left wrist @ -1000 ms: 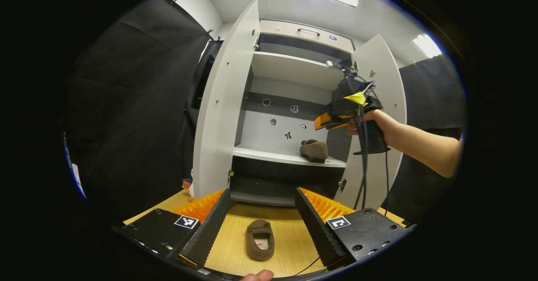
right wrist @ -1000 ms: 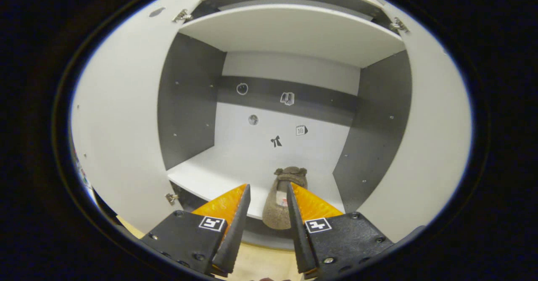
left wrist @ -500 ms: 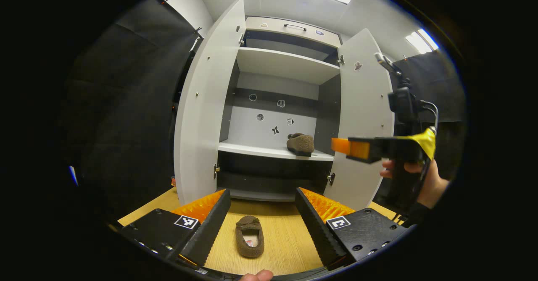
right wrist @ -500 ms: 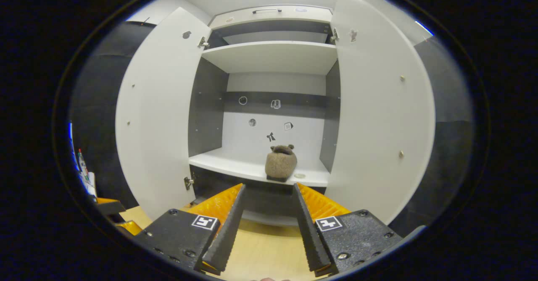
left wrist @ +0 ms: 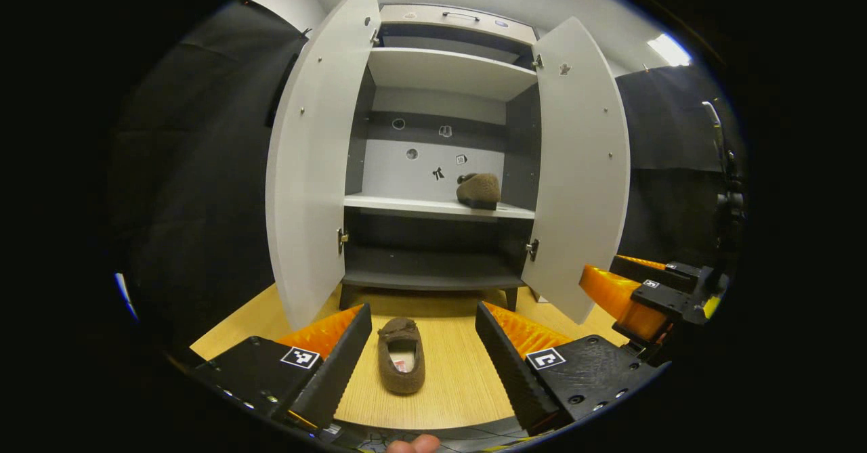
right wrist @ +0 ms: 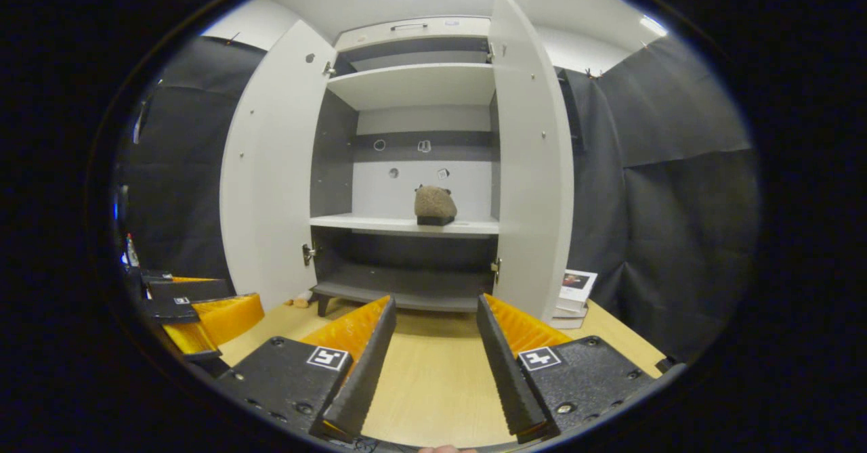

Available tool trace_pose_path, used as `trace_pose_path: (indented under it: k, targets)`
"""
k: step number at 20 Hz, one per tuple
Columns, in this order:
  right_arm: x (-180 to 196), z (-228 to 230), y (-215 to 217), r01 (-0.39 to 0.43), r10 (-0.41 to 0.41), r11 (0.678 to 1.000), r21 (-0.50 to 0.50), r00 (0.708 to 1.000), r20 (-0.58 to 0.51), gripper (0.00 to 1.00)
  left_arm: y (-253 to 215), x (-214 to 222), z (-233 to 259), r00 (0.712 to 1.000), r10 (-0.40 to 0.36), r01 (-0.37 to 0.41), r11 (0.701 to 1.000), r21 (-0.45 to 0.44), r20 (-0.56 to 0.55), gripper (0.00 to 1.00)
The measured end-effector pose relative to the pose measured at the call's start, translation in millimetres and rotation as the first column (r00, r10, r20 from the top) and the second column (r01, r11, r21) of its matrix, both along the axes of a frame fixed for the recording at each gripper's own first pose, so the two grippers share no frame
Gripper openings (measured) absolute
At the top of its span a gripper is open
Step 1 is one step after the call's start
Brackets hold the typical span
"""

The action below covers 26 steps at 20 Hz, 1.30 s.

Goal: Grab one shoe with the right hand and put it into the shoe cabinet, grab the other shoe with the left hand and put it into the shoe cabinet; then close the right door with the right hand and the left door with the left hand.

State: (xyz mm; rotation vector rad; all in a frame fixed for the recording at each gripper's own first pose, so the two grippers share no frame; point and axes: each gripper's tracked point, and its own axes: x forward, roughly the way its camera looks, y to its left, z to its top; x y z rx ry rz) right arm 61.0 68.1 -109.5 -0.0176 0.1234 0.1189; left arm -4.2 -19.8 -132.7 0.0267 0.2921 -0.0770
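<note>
Jaws of both grippers stand released. Left gripper [left wrist: 423,344] faces the second shoe [left wrist: 401,355] lying on the wooden surface [left wrist: 467,378], long axis pointing toward the open shoe cabinet [left wrist: 440,168]; first shoe [right wrist: 434,205] sits shelved.

The left gripper [left wrist: 423,365] has two long wedge-shaped fingers with finely ribbed inner faces, each on a flat black block. Each block carries a small square black-and-white marker near its inner corner and round screw heads toward the 4 and 8 o'clock edges. The right gripper [right wrist: 430,368] is built alike: ribbed fingers, black blocks, square markers, recessed screws. A fingertip [left wrist: 413,445] peeks in at 6 o'clock.
</note>
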Motion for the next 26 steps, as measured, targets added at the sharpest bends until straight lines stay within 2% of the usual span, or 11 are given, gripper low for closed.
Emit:
trace_pose_path:
  k: [3, 7, 9, 12, 15, 17, 19, 24, 25, 26]
  targets:
    - [-18.8, 3.3, -15.5, 0.014, -0.014, 1.0, 0.001, 1.0, -0.002, 0.89, 3.9, 9.0, -22.3, 0.998, 0.011, -0.01, 1.0, 0.014, -0.067, 0.95]
    - [-28.5, 14.8, -18.3, 0.001, -0.001, 1.0, 0.01, 1.0, 0.017, 0.89, 11.6, 43.0, -64.8, 0.979, 0.008, -0.011, 1.0, -0.014, -0.205, 0.95]
    - [-30.7, 17.8, -21.3, -0.004, 0.004, 1.0, 0.005, 1.0, 0.025, 0.89, 16.3, 54.8, -91.1, 0.953, 0.005, -0.031, 0.996, -0.08, -0.302, 0.95]
    - [-34.8, 15.1, -26.2, -0.003, 0.003, 1.0, 0.002, 1.0, 0.015, 0.88, 39.5, 72.6, -124.9, 0.917, 0.057, -0.114, 0.986, -0.121, -0.396, 0.96]
    - [-36.9, 8.4, -32.3, 0.0, 0.0, 1.0, 0.007, 1.0, -0.009, 0.89, 62.4, 86.7, -167.3, 0.875, 0.097, -0.166, 0.981, -0.105, -0.474, 0.95]
    - [-38.9, 1.6, -32.7, 0.002, -0.001, 1.0, 0.027, 0.999, -0.036, 0.89, 70.3, 92.0, -195.6, 0.844, 0.11, -0.175, 0.981, -0.077, -0.525, 0.95]
    - [-39.0, -2.9, -31.2, -0.002, 0.004, 0.999, 0.036, 0.998, -0.058, 0.89, 76.9, 102.4, -218.5, 0.826, 0.119, -0.179, 0.982, -0.057, -0.551, 0.95]
    - [-35.4, -7.7, -38.4, 0.004, -0.002, 1.0, 0.017, 0.997, -0.078, 0.89, 79.1, 117.4, -256.8, 0.808, 0.099, -0.185, 0.979, -0.091, -0.581, 0.91]
    - [-35.1, -10.6, -40.7, 0.008, -0.006, 1.0, 0.015, 0.996, -0.087, 0.89, 78.1, 121.0, -258.0, 0.819, 0.088, -0.182, 0.977, -0.112, -0.567, 0.81]
    - [-34.7, -12.6, -43.1, 0.013, -0.012, 1.0, 0.011, 0.995, -0.095, 0.89, 76.9, 124.1, -257.2, 0.828, 0.082, -0.18, 0.976, -0.125, -0.555, 0.79]
